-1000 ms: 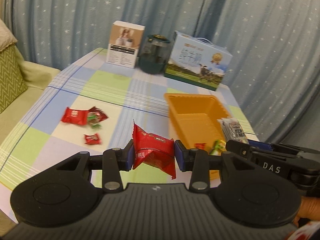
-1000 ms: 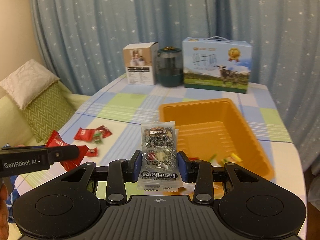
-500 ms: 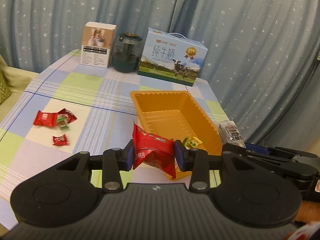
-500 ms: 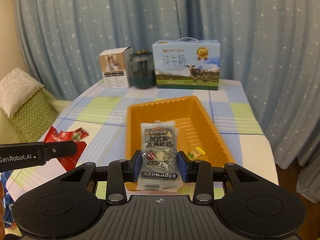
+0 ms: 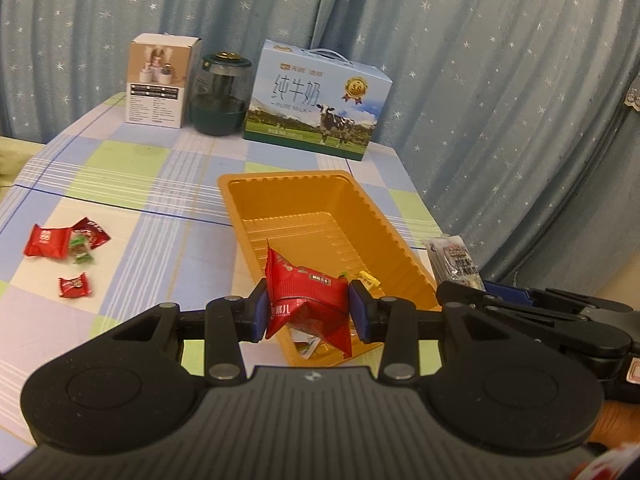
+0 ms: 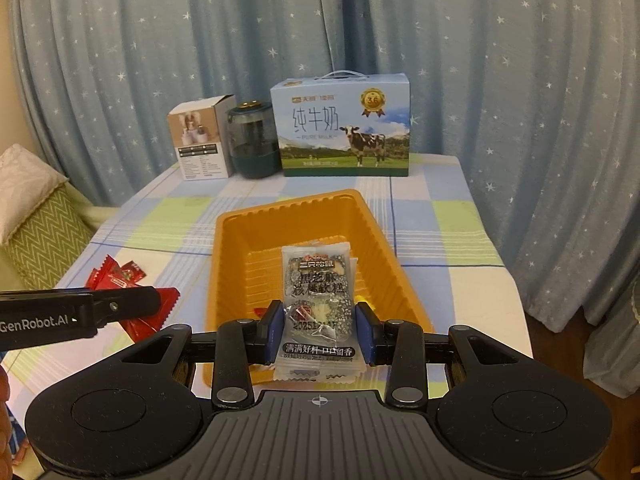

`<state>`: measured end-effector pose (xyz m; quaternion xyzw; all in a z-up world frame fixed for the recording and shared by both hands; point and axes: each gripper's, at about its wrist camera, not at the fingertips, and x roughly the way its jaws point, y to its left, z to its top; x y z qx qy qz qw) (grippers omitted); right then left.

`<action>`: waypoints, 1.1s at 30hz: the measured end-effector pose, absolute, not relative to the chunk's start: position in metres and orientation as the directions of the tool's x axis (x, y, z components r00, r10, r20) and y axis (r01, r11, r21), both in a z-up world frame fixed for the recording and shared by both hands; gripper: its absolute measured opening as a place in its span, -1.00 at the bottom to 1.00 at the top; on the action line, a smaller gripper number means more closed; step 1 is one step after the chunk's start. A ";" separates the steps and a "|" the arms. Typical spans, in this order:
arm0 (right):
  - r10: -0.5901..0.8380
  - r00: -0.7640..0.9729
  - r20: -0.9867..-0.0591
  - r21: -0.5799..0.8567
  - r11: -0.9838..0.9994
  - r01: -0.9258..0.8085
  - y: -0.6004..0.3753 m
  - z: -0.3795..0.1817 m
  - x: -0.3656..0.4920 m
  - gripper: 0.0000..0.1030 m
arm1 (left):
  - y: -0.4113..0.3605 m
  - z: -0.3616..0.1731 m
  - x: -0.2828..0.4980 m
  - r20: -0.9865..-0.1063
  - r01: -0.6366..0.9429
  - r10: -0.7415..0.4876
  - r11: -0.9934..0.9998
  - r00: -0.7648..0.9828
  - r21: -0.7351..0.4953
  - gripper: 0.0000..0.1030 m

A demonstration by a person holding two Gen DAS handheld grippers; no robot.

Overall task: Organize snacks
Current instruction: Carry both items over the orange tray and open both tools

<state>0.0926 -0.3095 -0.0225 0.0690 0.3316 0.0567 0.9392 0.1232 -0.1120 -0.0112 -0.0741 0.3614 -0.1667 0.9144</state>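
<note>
left gripper (image 5: 308, 310): I had it clamped on red snack packet (image 5: 306, 300), lower centre, over orange tray's (image 5: 280, 184) near end.
right gripper (image 6: 318, 330): I had it clamped on grey sesame packet (image 6: 318, 300), centre, above tray.

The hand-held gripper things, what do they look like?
Each hand-held gripper, left and right, is matte black with a ribbed body, two round side discs, silver bolts and blue finger pads. White lettering reads "GenRobot.AI" along the left one's side.
</note>
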 end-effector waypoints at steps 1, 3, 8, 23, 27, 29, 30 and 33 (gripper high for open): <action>0.151 0.773 -0.616 0.167 0.984 -0.059 -0.311 -0.023 0.095 -0.25 | -0.115 -0.012 0.125 -0.638 0.256 -0.362 0.932 0.680 -0.257 -0.29; 0.148 0.772 -0.618 0.166 0.985 -0.055 -0.313 -0.025 0.099 -0.25 | -0.119 -0.015 0.130 -0.641 0.265 -0.369 0.929 0.673 -0.257 -0.29; 0.143 0.767 -0.625 0.162 0.986 -0.052 -0.318 -0.032 0.110 -0.25 | -0.130 -0.023 0.142 -0.649 0.282 -0.383 0.924 0.657 -0.259 -0.29; 0.133 0.755 -0.642 0.157 0.987 -0.040 -0.327 -0.045 0.139 -0.25 | -0.144 -0.048 0.178 -0.675 0.301 -0.401 0.915 0.620 -0.267 -0.29; 0.134 0.752 -0.645 0.162 0.986 -0.037 -0.328 -0.049 0.145 -0.25 | -0.146 -0.053 0.185 -0.682 0.306 -0.403 0.914 0.610 -0.267 -0.29; 0.133 0.751 -0.647 0.162 0.986 -0.035 -0.329 -0.050 0.147 -0.25 | -0.148 -0.055 0.189 -0.684 0.309 -0.404 0.913 0.607 -0.266 -0.28; 0.132 0.751 -0.647 0.162 0.986 -0.035 -0.328 -0.051 0.147 -0.25 | -0.149 -0.056 0.191 -0.684 0.311 -0.407 0.912 0.606 -0.268 -0.28; 0.133 0.747 -0.651 0.164 0.986 -0.032 -0.329 -0.053 0.148 -0.25 | -0.151 -0.059 0.198 -0.679 0.323 -0.424 0.904 0.599 -0.280 -0.02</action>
